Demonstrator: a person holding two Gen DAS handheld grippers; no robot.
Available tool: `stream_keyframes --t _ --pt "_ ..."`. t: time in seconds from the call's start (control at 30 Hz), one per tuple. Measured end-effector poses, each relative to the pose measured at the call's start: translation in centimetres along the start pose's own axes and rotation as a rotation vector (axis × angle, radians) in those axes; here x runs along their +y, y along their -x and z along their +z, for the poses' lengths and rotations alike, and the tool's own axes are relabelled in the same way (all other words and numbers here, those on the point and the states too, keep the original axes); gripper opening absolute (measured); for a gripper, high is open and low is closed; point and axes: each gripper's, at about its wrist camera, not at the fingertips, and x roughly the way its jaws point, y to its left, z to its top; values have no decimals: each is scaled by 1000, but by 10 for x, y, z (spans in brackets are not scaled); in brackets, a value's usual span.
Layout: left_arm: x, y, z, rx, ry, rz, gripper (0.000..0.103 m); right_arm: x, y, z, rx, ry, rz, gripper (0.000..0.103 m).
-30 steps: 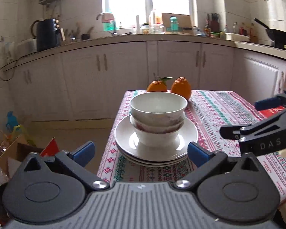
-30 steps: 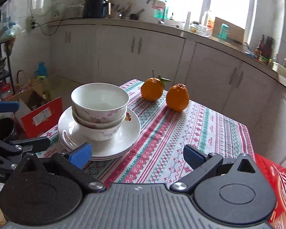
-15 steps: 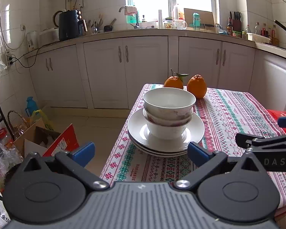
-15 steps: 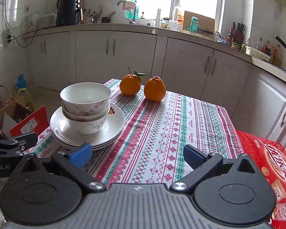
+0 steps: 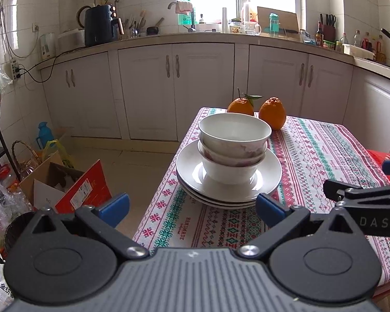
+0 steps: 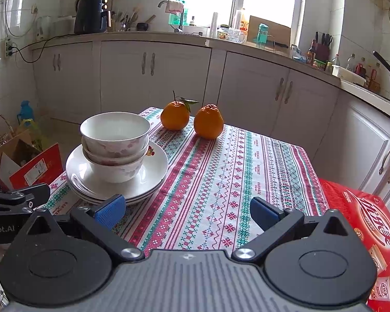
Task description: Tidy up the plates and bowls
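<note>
Both level, short of bowl stack: left claw, right claw spread, empty.

Table, patterned cloth: plate stack, two oranges.

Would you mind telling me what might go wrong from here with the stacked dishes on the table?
1. The plates sit close to the table edge on the cardboard-box side; a nudge from the open left gripper might push them off.
2. The bowls are nested high on the plates, so lifting or bumping the stack could topple them.
3. The two oranges lie loose behind the stack and could roll if the tablecloth gets dragged.
</note>
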Motion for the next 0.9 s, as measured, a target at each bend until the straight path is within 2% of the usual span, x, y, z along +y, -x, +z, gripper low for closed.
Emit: stream_keyframes --t 0.9 --pt "-4 0 2 2 -1 2 102 -2 1 2 -5 -12 -14 103"
